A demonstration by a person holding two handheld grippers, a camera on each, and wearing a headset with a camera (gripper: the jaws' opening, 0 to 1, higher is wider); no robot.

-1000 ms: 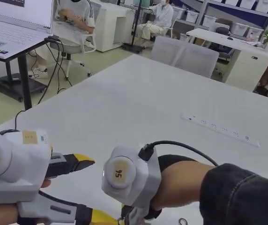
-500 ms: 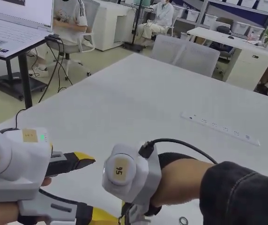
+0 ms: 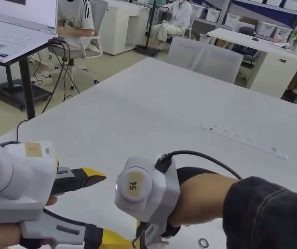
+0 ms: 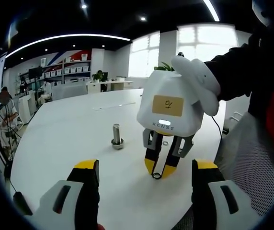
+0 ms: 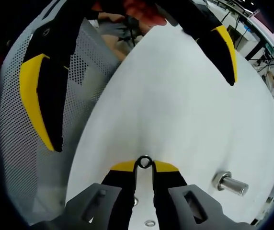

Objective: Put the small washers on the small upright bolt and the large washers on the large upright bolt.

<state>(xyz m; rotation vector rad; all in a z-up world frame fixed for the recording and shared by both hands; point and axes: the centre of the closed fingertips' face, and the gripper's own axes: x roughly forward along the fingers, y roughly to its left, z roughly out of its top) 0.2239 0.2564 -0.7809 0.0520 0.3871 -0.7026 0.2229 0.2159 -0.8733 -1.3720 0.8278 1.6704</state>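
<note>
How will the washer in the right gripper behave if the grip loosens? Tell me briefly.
The washer is a thin metal ring pinched at the very tips of the right gripper, so it would probably slip out easily and might roll on the smooth table. It looks rigid and light.

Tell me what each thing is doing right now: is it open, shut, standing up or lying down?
left gripper: open, jaws wide apart, holding nothing.
right gripper: shut on a washer.
washer: pinched between the right gripper's tips.
upright bolt: standing on the table, apart from both grippers.
loose washer: lying flat on the table.
</note>
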